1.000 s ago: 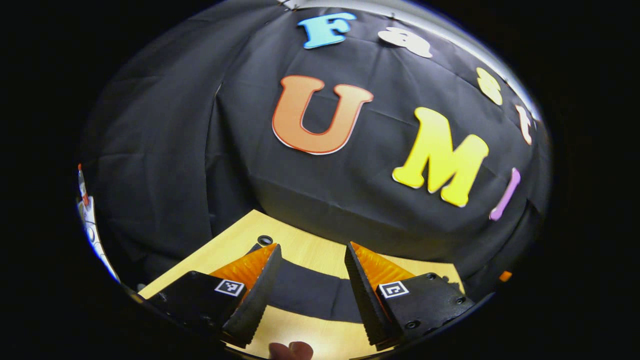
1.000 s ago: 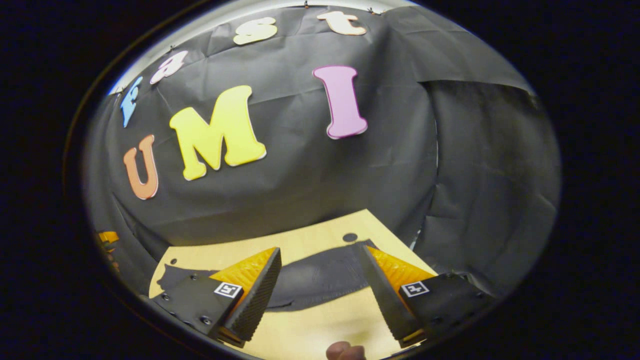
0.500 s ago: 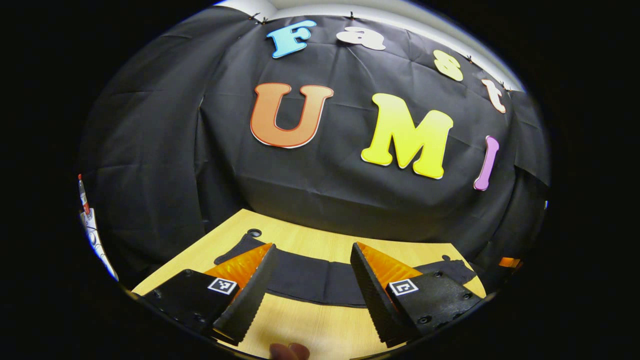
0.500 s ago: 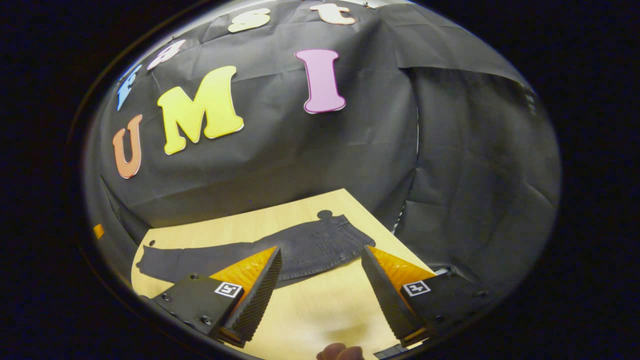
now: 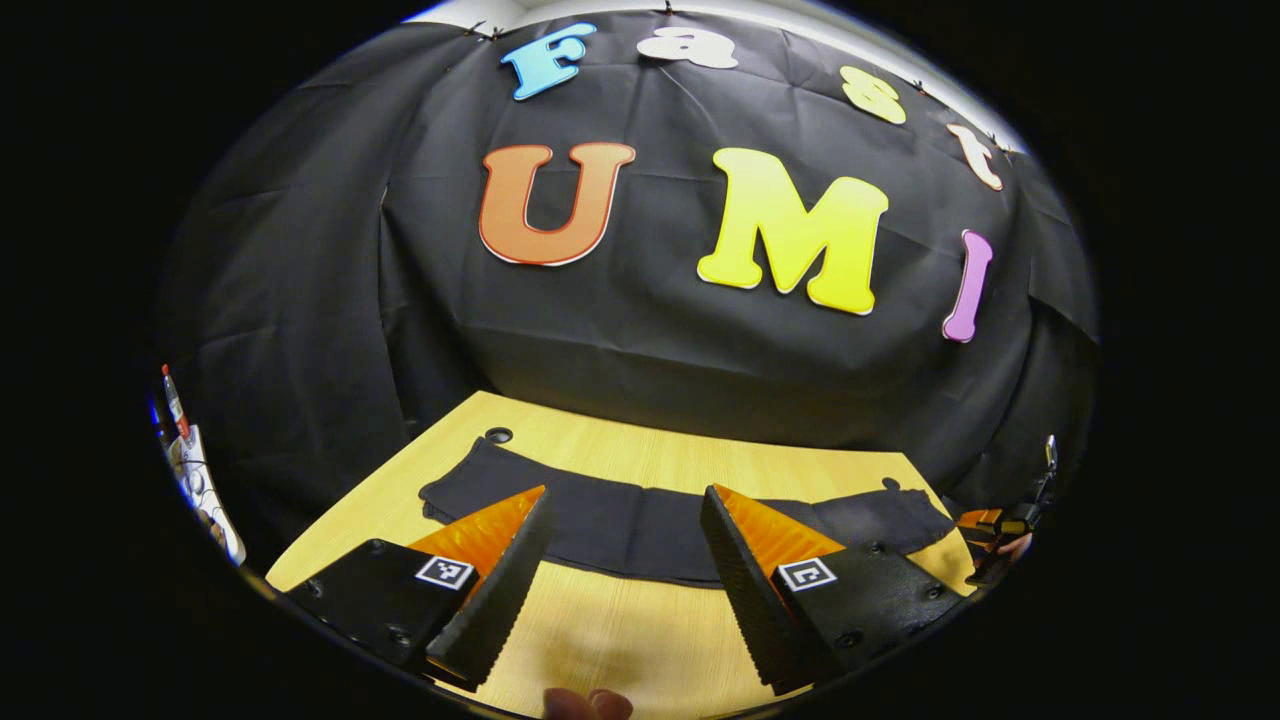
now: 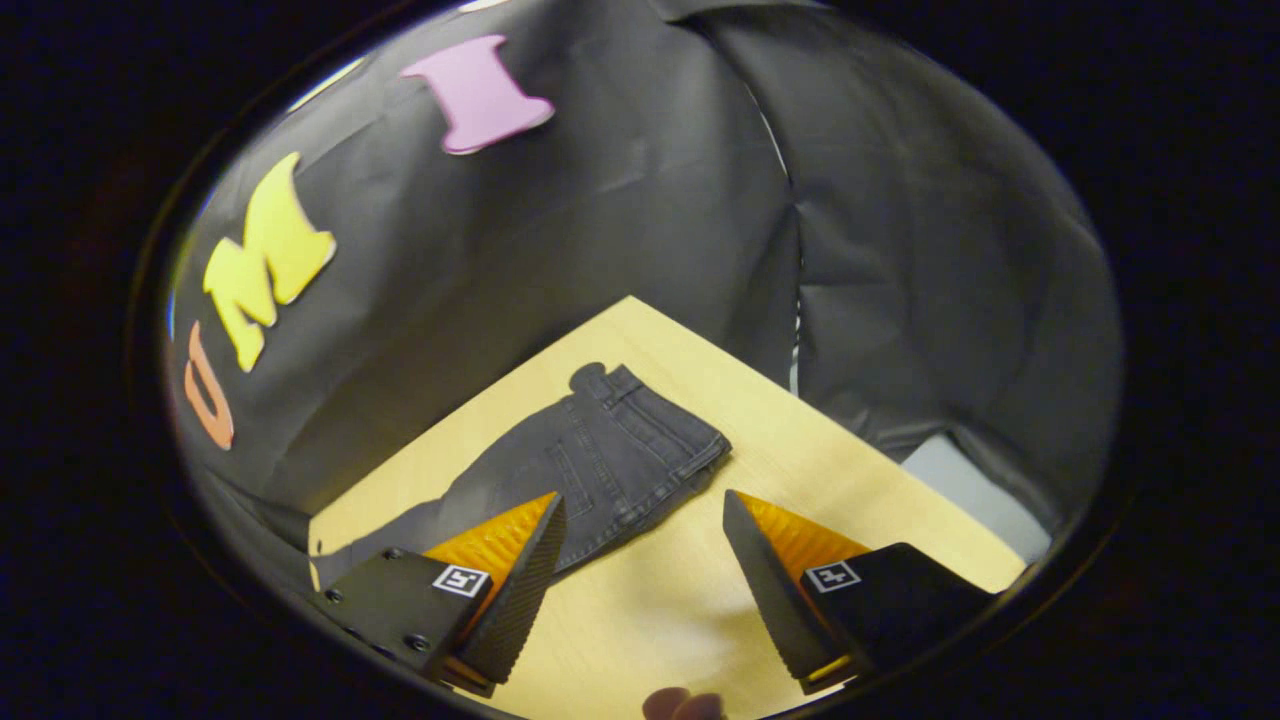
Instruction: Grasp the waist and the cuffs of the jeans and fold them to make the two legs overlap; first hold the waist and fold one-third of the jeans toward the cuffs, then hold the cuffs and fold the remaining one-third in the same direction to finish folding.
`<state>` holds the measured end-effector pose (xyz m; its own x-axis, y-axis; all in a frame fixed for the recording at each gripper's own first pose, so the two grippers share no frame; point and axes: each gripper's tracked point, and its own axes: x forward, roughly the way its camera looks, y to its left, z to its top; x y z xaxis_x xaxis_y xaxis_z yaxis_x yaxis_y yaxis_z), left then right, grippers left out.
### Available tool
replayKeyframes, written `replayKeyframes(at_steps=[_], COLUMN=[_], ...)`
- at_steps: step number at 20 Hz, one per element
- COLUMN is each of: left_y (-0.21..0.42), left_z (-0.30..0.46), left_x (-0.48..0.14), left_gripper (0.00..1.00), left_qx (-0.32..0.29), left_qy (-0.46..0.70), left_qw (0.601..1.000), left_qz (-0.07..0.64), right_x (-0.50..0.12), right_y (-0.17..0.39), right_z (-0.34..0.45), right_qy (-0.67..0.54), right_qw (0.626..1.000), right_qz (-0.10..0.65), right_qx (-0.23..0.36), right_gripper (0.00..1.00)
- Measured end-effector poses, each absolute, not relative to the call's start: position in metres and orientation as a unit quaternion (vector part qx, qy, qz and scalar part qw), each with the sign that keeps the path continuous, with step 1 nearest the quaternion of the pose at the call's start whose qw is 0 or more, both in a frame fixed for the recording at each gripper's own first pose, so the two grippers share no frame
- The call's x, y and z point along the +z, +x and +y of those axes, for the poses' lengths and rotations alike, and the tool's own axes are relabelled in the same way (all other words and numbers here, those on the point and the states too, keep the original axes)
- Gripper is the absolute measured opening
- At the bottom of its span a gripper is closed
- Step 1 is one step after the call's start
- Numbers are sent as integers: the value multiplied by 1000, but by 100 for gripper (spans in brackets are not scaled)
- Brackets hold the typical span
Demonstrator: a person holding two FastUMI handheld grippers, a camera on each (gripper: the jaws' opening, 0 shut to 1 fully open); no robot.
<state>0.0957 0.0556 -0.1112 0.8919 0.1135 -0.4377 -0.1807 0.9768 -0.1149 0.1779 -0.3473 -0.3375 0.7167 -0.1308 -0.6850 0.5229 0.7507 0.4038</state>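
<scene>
- Your left gripper (image 5: 620,545) hangs above the near part of the tabletop (image 5: 640,640), its fingers (image 5: 495,600) wide apart with nothing between them.
- The jeans (image 5: 640,525) lie flat and stretched out across the tabletop beyond those fingers, cuffs (image 5: 455,490) toward the left of the left gripper view.
- Your right gripper (image 6: 640,565) is also spread open and empty, above bare wood.
- In the right gripper view the waist (image 6: 650,425) of the jeans (image 6: 590,470) lies just beyond the fingertips, near the tabletop's (image 6: 820,450) far right corner, legs trailing off to the left.
- Neither gripper touches the denim.
</scene>
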Motion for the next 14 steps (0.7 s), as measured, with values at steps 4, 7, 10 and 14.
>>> replayKeyframes(at_steps=[4,7,10,14], left_y=[94,94,95,91], left_z=[53,54,54,56], left_x=[-119,-121,-121,-122], left_gripper=[94,95,94,94], left_qx=[88,95,102,110], left_qy=[-74,-69,-65,-65], left_qw=[963,961,960,958], left_qz=[242,250,251,256], right_x=[-356,-367,-376,-383], right_y=[204,221,230,234], right_z=[-366,-366,-362,-368], right_qy=[350,363,344,340], right_qw=[853,847,852,851], right_qz=[324,323,330,323], right_qx=[-212,-216,-217,-236], right_gripper=[94,99,93,98])
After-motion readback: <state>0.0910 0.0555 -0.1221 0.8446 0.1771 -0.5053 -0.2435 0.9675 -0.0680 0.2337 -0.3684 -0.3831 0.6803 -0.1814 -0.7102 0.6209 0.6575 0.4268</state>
